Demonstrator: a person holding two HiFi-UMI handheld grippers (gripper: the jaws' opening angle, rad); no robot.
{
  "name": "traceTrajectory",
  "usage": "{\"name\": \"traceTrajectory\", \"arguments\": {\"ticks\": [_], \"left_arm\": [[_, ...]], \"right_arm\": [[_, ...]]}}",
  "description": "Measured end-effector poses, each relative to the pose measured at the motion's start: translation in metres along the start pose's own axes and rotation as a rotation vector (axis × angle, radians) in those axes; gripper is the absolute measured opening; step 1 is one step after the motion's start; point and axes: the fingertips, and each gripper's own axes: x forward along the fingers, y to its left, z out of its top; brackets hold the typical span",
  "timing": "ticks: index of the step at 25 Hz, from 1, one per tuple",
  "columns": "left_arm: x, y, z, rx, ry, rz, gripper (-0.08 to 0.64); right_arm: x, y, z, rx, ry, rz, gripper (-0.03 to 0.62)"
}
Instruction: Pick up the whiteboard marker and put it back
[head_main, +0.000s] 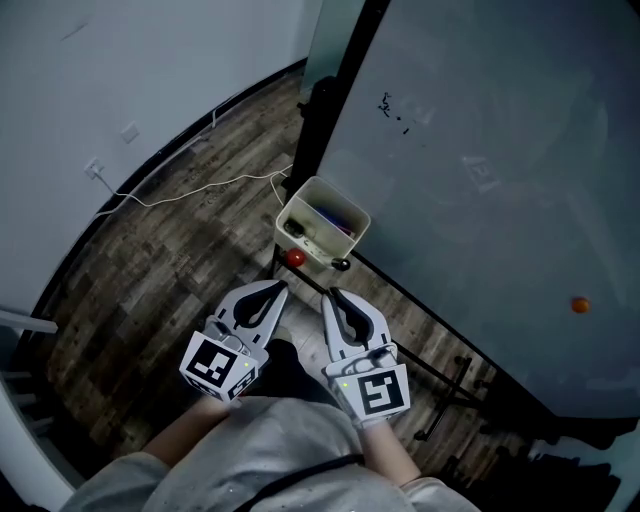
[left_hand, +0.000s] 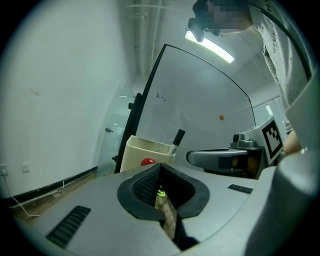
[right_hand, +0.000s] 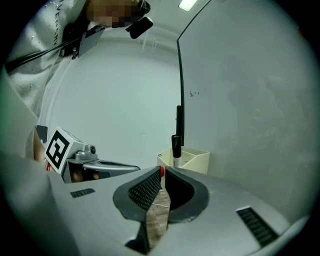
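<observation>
Both grippers sit low in the head view, side by side and aimed up the frame at the cream holder box (head_main: 342, 200) by the whiteboard (head_main: 480, 150). The left gripper (head_main: 272, 290) has its jaws pressed together with nothing in them. The right gripper (head_main: 332, 296) is the same, only a sliver showing between its pads, and it carries nothing either.

The whiteboard marker (head_main: 340, 264) stands in the box at its near corner, just above the right gripper's tips. It is upright with its black cap poking over the rim, probably stored that way so a pinch can take the cap end from the side. A red round thing (head_main: 294, 257) sits at the box's lower left.

With both jaws closed and clear of the box, this looks like a pause. The marker is either untouched or already home; I cannot tell which.
</observation>
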Motion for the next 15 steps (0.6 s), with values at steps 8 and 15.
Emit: {"name": "traceTrajectory", "arguments": {"ticks": [8, 15], "left_arm": [[0.015, 0.006, 0.002, 0.008, 0.003, -0.017, 0.015], [0.022, 0.017, 0.011, 0.014, -0.014, -0.015, 0.015]], "right_arm": [[0.014, -0.019, 0.012, -0.016, 0.006, 0.019, 0.112], [0.026, -0.027, 0.018, -0.040, -0.019, 0.020, 0.123]]}}
